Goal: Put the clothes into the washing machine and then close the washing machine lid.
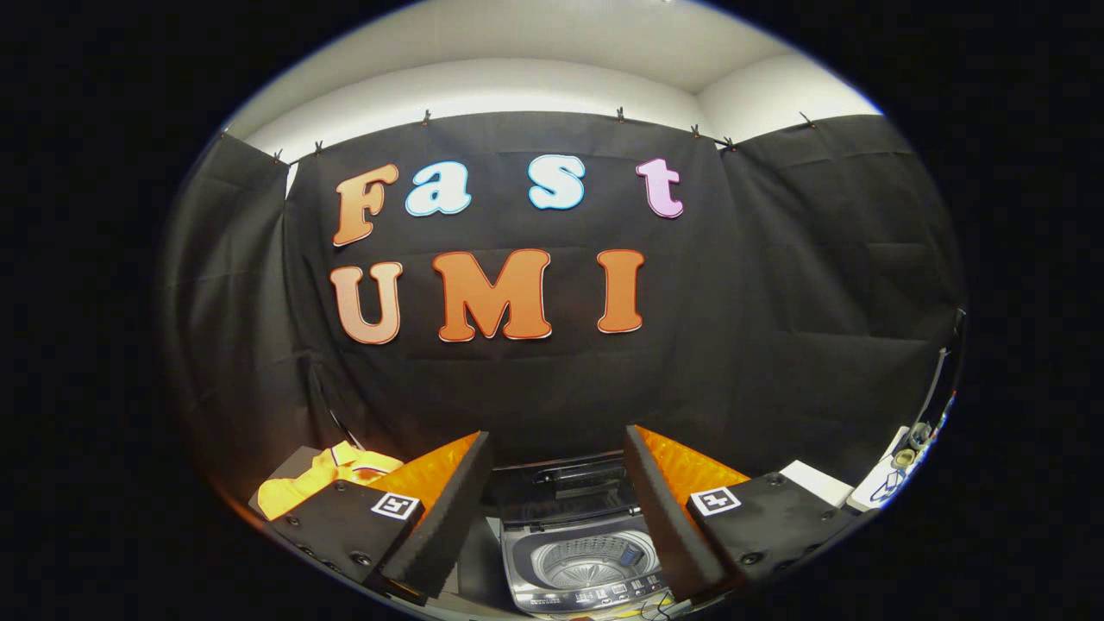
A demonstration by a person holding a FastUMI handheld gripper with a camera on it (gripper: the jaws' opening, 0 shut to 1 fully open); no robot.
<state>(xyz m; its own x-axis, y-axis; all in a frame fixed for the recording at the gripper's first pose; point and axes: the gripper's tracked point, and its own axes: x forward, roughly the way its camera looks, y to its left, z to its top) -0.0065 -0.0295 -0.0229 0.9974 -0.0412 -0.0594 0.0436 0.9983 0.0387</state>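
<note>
Two tongs [559, 483] fingers spread apart, empty; ribbed steel drum of washing machine [580, 561] between; crumpled yellow garment [323, 479] left.

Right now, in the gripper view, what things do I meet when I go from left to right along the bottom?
Yellow garment → open gripper, with the washing machine, lid up and drum empty, between its fingers → white items on the far right.
</note>
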